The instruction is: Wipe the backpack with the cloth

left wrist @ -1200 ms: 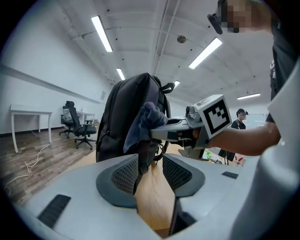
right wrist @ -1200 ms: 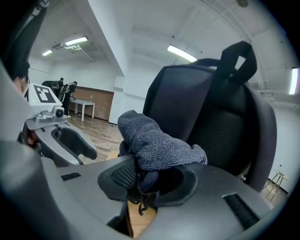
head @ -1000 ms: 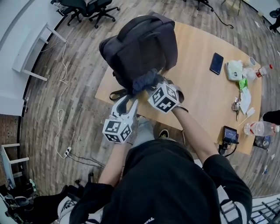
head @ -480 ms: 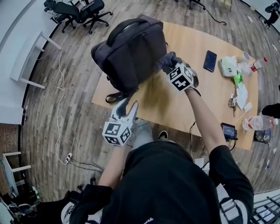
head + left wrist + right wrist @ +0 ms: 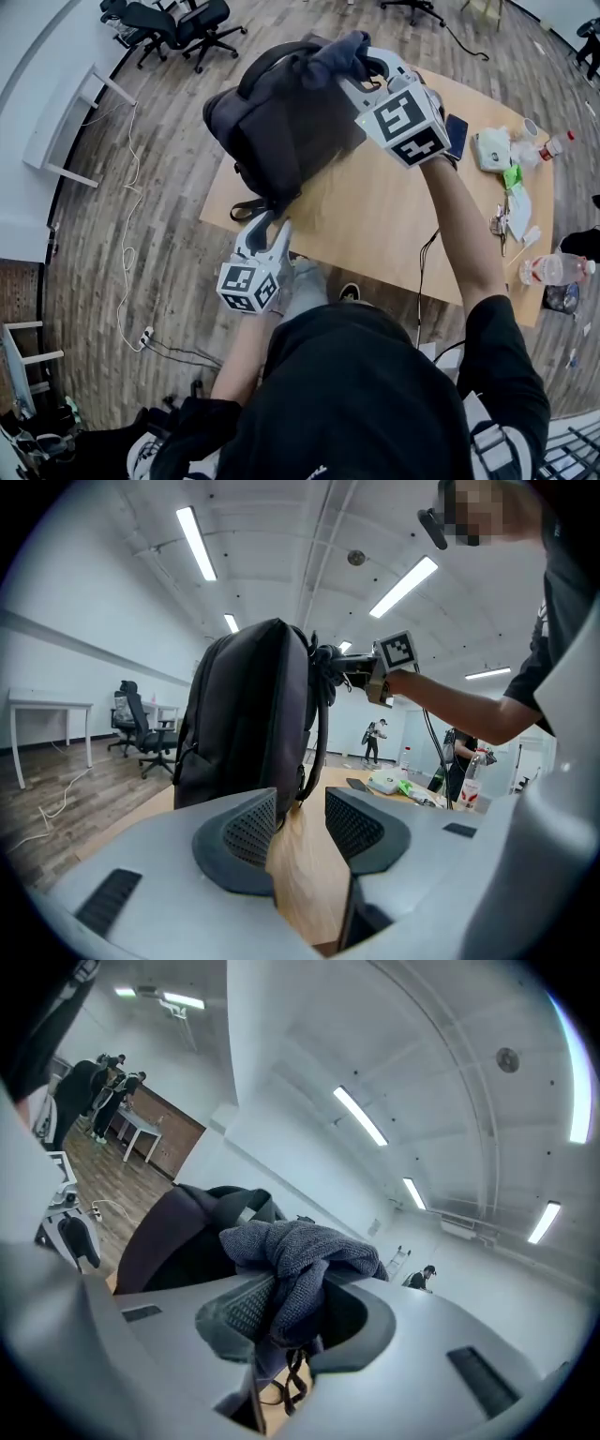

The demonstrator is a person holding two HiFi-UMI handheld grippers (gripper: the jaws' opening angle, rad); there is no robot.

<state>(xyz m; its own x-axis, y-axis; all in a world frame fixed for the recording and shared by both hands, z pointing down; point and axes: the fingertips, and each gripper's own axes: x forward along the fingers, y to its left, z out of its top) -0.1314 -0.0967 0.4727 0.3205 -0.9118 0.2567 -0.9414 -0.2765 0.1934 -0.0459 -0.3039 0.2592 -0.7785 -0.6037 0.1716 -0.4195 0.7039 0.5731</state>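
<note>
The dark grey fabric backpack [image 5: 281, 122] stands upright on the pale wooden worktop [image 5: 394, 216]. At the backpack's top, beside its carry handle, the right gripper [image 5: 361, 67] has its jaws clenched on a bunched blue-grey woven cloth [image 5: 337, 54]. The cloth spills out ahead of the jaws. Whether it presses on the fabric cannot be told from the views.

The left gripper [image 5: 270, 232] hangs below the backpack's base, near the dangling strap, with its jaws released and nothing between them.

The step in hand looks like a wipe starting from the backpack's top. It would go best with the cloth bunch leading, so that soft cloth rather than hard jaw meets the fabric. The stroke should run down the backpack's face in one even pass, clear of the handle loop where the cloth could snag. A soft bag standing on end is likely to tip or slide under pressure. Bracing the backpack's lower edge with the free left gripper would steady it.
</note>
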